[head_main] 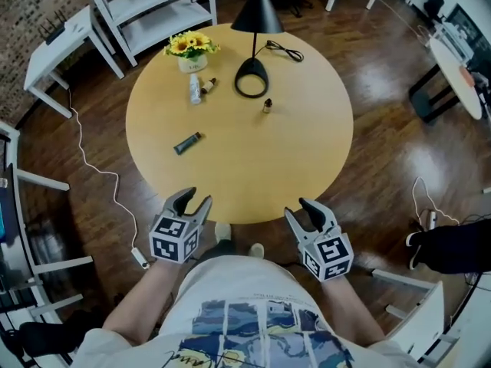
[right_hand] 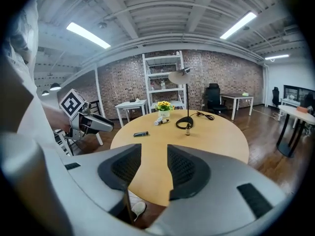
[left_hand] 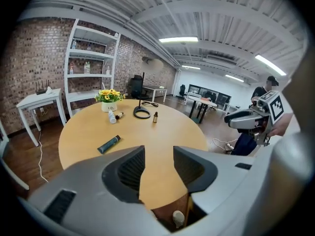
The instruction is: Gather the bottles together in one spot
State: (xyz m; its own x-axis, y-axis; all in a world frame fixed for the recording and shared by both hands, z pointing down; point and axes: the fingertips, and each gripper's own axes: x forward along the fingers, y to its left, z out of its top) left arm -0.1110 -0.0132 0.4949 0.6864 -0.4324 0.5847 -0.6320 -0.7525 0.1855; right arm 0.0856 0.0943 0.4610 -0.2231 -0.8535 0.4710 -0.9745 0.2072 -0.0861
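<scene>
1. Tabletop [head_main: 307, 159] is round, light wood, sitting on a dark wood floor [head_main: 383, 159].
2. The bottles are scattered over the far half, so they're not in one spot yet.
3. A clear bottle [head_main: 195, 89] lies on its side right in front of the flower pot [head_main: 192, 63]. A small brown bottle [head_main: 208, 85] lies just beside it on the right; can't tell if the two actually touch.
4. A little dropper bottle [head_main: 267, 106] stands upright near the ring base of the black lamp [head_main: 257, 14], just off to its right and not touching it.
5. A dark tube [head_main: 187, 143] lies on its own, nearer the person and left of centre, well apart from the other three.
6. The left tongs [head_main: 195, 199] hover at the near edge of the tabletop with the jaws spread. Nothing is between them; the left gripper view only shows bare wood through the gap.
7. The right tongs [head_main: 299, 210] are the same deal: at the near edge, jaws apart, gripping nothing.
8. Both tongs are well away from every bottle.
</scene>
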